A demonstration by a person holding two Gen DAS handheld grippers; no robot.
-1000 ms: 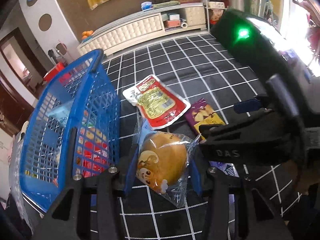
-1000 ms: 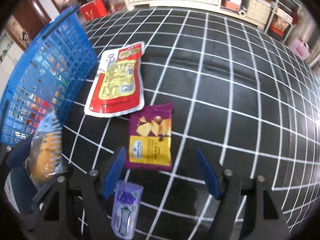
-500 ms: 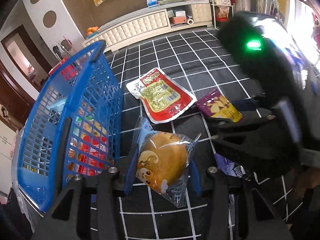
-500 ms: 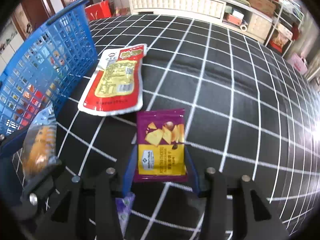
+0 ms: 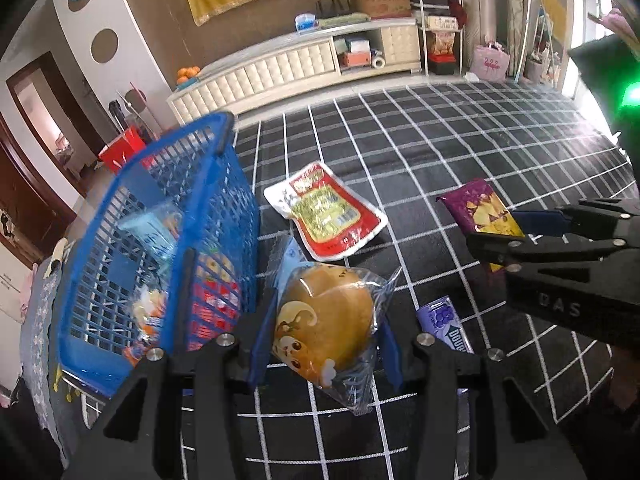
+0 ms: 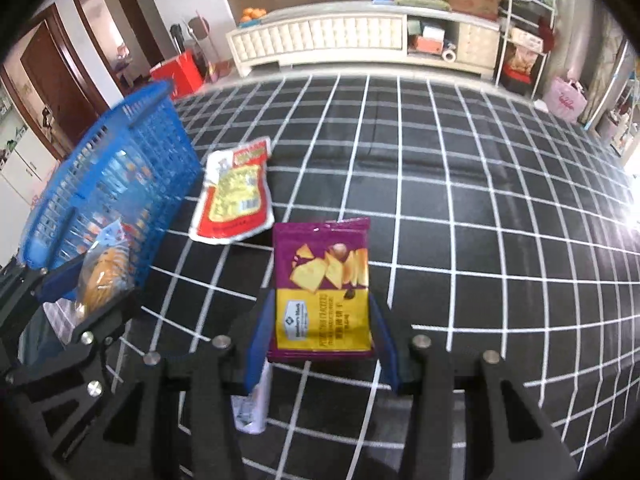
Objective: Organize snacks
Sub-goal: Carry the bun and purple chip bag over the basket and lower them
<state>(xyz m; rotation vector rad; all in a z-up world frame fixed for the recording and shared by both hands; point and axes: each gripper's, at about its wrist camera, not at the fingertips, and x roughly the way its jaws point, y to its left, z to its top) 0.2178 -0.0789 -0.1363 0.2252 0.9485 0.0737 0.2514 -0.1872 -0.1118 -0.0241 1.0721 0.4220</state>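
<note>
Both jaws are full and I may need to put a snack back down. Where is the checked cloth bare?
Bare: the wide stretch of black checked cloth right of the purple chip packet, and beyond the red-and-white pouch toward the white cabinet. Crowded: between the blue mesh basket, the pouch and the purple gum pack.

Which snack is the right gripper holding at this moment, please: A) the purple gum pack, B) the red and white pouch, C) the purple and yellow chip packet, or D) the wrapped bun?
C: in the right wrist view the right gripper has its blue pads pressed against both sides of the purple and yellow chip packet, raised off the checked cloth.
</note>
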